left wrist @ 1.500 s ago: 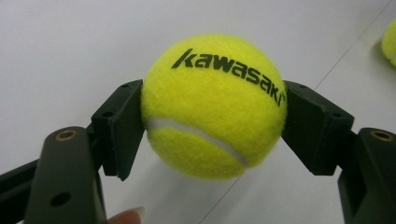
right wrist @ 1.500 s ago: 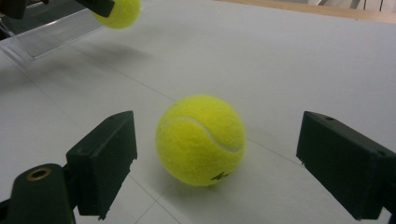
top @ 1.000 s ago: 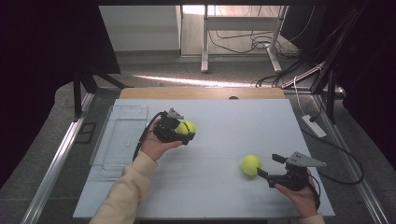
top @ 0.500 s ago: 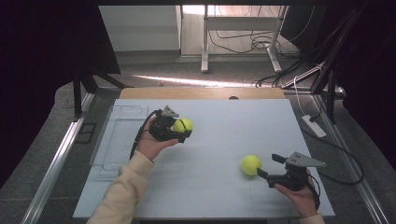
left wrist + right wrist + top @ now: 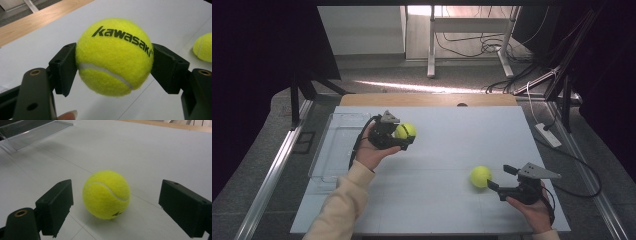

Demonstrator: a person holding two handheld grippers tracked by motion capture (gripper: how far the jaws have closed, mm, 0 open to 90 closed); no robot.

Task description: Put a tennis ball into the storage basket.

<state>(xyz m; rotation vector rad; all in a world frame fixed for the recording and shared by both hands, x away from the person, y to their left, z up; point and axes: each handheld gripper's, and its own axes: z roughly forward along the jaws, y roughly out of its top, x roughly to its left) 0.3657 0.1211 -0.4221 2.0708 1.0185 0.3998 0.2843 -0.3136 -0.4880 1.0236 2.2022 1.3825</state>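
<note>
Clamped between the two black jaws of the left claw (image 5: 404,136) is a yellow tennis ball (image 5: 405,131), held clear of the white counter (image 5: 437,150) near its left middle. In the left gripper view the jaws are seen pressed against both sides of this held ball (image 5: 114,57), whose black "kawasaki" lettering is turned upward, and a fingernail is visible at the bottom edge.

A second tennis ball (image 5: 481,176) is seen resting on the counter toward the right front. The right claw (image 5: 501,180) is held spread wide just beside it, nothing being gripped. In the right gripper view this resting ball (image 5: 106,194) lies between and a little beyond the two open jaws, apart from both, with bare counter all around it.

A clear plastic tray (image 5: 333,150) is set along the left edge of the counter, just beside the left hand (image 5: 372,152); its far end (image 5: 37,132) is also seen in the right gripper view. Beyond the counter, a wooden strip (image 5: 427,99) is seen at the back edge, with desk legs and loose cables (image 5: 467,47) on the floor behind. Nothing lies between the two balls.
</note>
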